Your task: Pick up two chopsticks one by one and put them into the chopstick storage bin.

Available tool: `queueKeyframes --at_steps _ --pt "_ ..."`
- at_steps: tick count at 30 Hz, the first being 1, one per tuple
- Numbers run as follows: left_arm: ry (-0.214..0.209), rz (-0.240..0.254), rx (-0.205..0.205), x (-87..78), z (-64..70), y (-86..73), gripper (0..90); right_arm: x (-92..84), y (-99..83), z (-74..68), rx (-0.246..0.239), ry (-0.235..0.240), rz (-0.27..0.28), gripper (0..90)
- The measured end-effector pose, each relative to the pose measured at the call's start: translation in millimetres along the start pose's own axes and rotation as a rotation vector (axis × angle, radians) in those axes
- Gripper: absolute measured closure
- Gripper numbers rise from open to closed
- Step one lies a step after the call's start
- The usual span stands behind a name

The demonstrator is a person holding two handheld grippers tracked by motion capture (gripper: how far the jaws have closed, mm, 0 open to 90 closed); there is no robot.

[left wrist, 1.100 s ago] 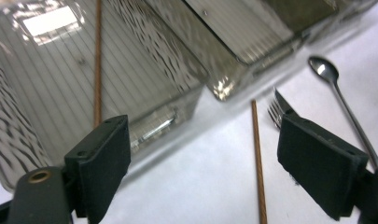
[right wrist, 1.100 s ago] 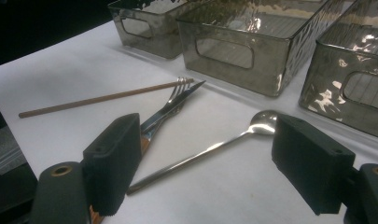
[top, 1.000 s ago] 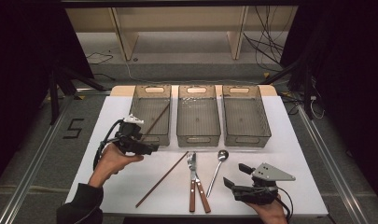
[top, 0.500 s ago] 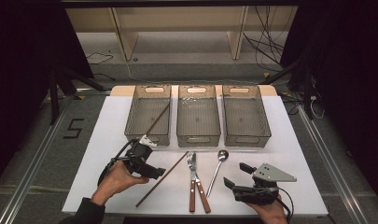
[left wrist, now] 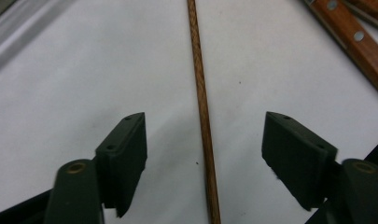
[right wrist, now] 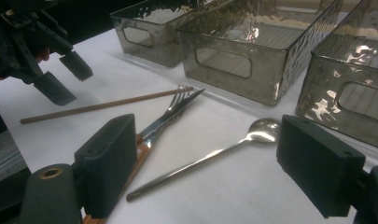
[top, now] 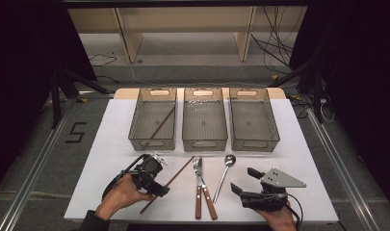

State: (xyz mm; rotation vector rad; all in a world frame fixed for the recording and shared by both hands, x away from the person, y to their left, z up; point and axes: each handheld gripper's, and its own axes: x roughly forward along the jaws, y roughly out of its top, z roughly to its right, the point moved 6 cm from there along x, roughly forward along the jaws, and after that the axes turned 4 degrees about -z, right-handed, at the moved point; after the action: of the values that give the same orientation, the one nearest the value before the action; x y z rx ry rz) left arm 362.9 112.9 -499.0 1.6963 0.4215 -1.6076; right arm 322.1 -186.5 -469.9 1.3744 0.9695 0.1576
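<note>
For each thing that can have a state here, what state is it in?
Left gripper: jaws have just been closing, astride the chopstick, pads not touching it.
Right gripper: open, empty.
Left bin: holds one stick.
Middle bin: empty.
Right bin: empty.
Fork, knife, spoon: flat on the table.

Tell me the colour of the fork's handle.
Reddish-brown wood with metal rivets on the fork's handle, best in the left gripper view.

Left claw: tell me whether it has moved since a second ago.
Yes. The left claw has come down from beside the left bin toward the table's near edge, and its jaws have just been closing around the chopstick without touching it yet.
</note>
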Motion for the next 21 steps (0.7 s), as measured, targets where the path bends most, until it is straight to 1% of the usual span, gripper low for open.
queueKeyframes --at_steps 2,4,8,9,10,12,13,16,17,20,21 --pt "0.001 -0.025 0.006 1.7 0.5 -1.3 37.4 0.2 -0.2 -0.2 -0.001 0.001 -0.002 21.0" --pt "0.005 -0.036 0.011 2.5 0.5 -1.0 42.5 0.4 -0.3 -0.2 -0.001 0.001 -0.002 21.0" --pt "-0.006 -0.068 0.018 4.3 2.0 -1.0 49.6 0.5 -0.3 -0.5 -0.002 0.001 -0.004 21.0" --pt "-0.009 -0.072 0.02 4.7 2.1 -1.0 53.2 0.6 -0.3 -0.6 -0.002 0.002 -0.004 21.1" --pt "-0.01 -0.072 0.013 5.5 2.6 -0.7 53.2 0.6 -0.3 -0.6 -0.002 0.002 -0.004 21.1" --pt "-0.005 -0.087 0.011 6.6 2.4 -1.2 57.1 0.7 -0.5 -0.6 -0.003 0.002 -0.005 21.1" --pt "-0.004 -0.094 0.017 7.1 1.7 -1.2 59.2 0.7 -0.4 -0.6 -0.003 0.002 -0.005 21.1" --pt "-0.017 -0.107 0.016 9.3 2.8 -1.1 65.6 0.7 -0.6 -0.8 -0.003 0.002 -0.008 21.2" --pt "-0.014 -0.112 0.018 10.2 2.7 -1.0 65.6 0.7 -0.6 -0.8 -0.003 0.002 -0.008 21.2" --pt "-0.023 -0.128 0.016 14.0 3.9 -1.2 68.1 0.8 -0.6 -0.9 -0.003 0.003 -0.008 21.3" --pt "-0.022 -0.141 0.022 14.6 3.4 -1.6 68.8 0.8 -0.6 -1.0 -0.003 0.003 -0.008 21.3"
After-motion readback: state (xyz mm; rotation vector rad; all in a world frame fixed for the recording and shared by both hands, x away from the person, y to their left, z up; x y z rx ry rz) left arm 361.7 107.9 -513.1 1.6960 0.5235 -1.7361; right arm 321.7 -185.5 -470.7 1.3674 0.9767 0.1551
